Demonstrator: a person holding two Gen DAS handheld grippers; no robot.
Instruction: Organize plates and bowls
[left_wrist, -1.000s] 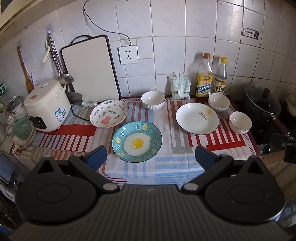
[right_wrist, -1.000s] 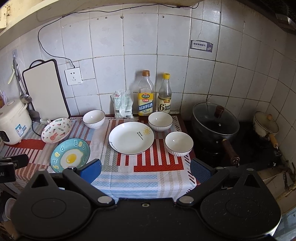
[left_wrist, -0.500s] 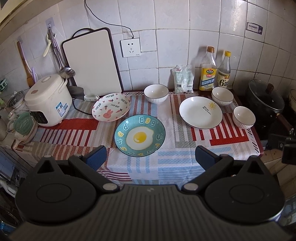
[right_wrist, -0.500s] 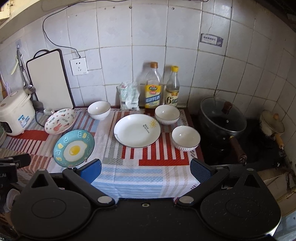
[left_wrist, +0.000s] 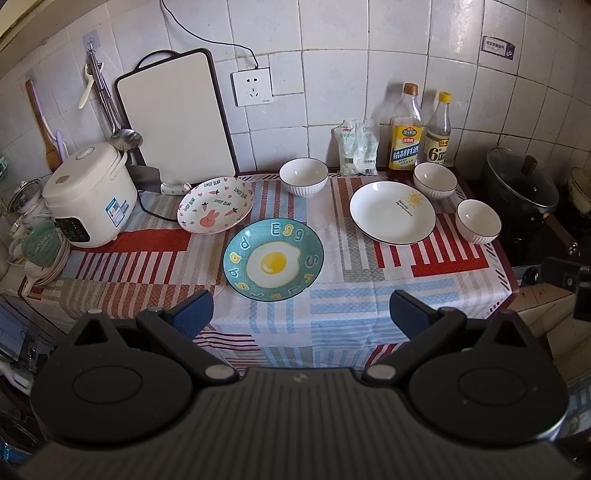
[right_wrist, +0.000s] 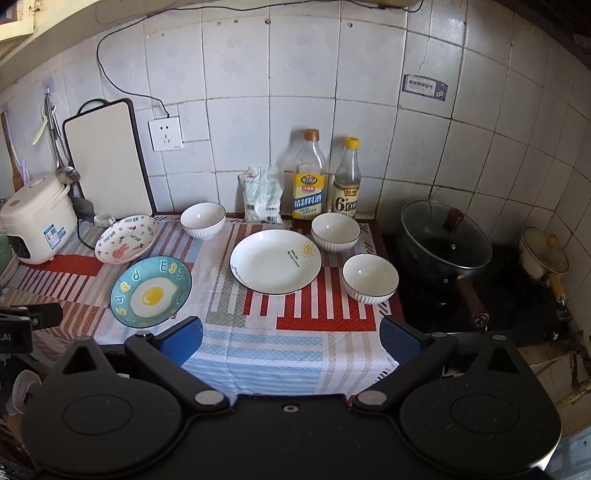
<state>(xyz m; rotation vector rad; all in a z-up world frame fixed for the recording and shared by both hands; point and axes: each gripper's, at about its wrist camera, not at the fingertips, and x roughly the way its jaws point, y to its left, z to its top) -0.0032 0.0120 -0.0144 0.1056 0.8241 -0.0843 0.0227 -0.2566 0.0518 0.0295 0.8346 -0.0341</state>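
Note:
On the striped cloth lie a teal egg plate (left_wrist: 273, 260) (right_wrist: 151, 291), a pink rabbit plate (left_wrist: 215, 209) (right_wrist: 126, 244) and a white sun plate (left_wrist: 392, 212) (right_wrist: 275, 261). Three white bowls stand around them: back middle (left_wrist: 303, 176) (right_wrist: 202, 220), back right (left_wrist: 435, 180) (right_wrist: 335, 232) and right (left_wrist: 478, 220) (right_wrist: 370, 277). My left gripper (left_wrist: 300, 314) is open and empty, above the cloth's front edge before the egg plate. My right gripper (right_wrist: 290, 339) is open and empty, before the sun plate.
A rice cooker (left_wrist: 89, 194) stands at the left, a cutting board (left_wrist: 177, 117) leans on the tiled wall. Two bottles (left_wrist: 405, 132) and a packet (left_wrist: 357, 146) stand at the back. A lidded black pot (right_wrist: 445, 239) and a small pan (right_wrist: 543, 257) sit on the stove at the right.
Both grippers have risen and tilted a little, so the counter sits lower in each view. Both stay open. No dish has moved.

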